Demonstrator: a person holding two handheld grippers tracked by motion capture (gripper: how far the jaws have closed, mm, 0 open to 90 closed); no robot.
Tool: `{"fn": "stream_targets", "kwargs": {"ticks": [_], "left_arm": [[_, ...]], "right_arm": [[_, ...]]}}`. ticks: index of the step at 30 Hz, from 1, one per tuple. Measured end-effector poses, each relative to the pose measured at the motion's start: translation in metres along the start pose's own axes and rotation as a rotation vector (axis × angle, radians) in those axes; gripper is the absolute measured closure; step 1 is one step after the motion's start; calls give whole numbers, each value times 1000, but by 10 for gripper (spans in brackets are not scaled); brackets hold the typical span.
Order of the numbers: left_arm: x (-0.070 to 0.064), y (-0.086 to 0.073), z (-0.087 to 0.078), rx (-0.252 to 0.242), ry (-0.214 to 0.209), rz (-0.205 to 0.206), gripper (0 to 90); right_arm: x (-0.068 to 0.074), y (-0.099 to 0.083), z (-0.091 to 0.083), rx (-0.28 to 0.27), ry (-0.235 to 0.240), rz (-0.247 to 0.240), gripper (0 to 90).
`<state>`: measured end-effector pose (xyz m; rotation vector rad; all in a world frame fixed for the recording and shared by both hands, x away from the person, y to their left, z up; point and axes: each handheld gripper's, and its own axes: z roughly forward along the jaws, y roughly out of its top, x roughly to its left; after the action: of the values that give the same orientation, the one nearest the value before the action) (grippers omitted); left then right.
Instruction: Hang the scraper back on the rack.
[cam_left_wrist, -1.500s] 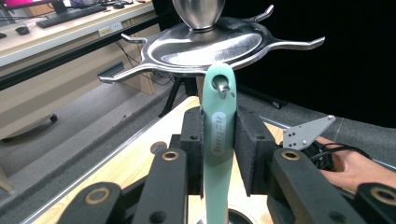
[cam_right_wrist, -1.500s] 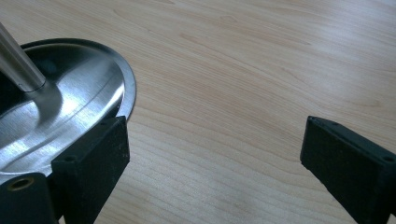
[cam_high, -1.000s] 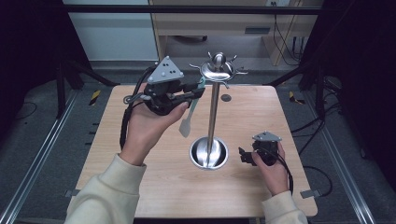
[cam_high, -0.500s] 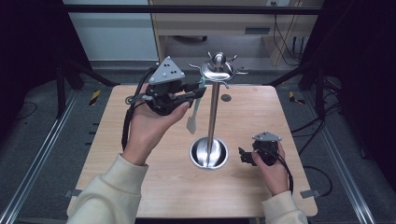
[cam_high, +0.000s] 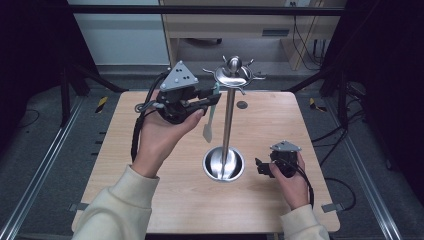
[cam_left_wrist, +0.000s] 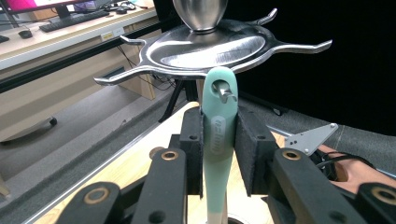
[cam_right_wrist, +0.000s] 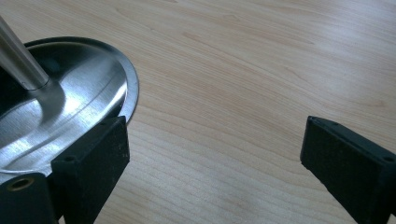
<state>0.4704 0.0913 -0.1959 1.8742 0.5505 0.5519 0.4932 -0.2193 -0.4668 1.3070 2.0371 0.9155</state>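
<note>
Left gripper: we saw it raised over the far left part of the table, its jaws closed on the mint-green handle of a utensil.
Utensil: it hung upright between the pads; in the left gripper view the hole at the top of its handle sat around a hook under the rack's crown. In the high view its pale blade pointed down, just left of the pole.
Rack: we saw a steel stand with a round top plate, curved arms, a thin pole and a dished base near the table's middle.
Right gripper: it lay low on the table just right of the base, jaws spread wide with bare wood between them; in the right gripper view one pad sat at the base's rim.
</note>
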Motion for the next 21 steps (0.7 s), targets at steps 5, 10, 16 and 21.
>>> {"fn": "stream_targets", "kwargs": {"ticks": [5, 10, 16, 21], "left_arm": [[0, 0, 0, 0, -5, -2, 731], [0, 0, -1, 1, -6, 2, 724], [-2, -1, -1, -7, 1, 5, 698], [-3, -4, -5, -8, 9, 0, 642]], "right_arm": [[0, 0, 0, 0, 1, -1, 84], [0, 0, 0, 0, -1, 3, 84], [0, 0, 0, -5, -1, 7, 83], [1, 0, -2, -7, -2, 6, 83]]}}
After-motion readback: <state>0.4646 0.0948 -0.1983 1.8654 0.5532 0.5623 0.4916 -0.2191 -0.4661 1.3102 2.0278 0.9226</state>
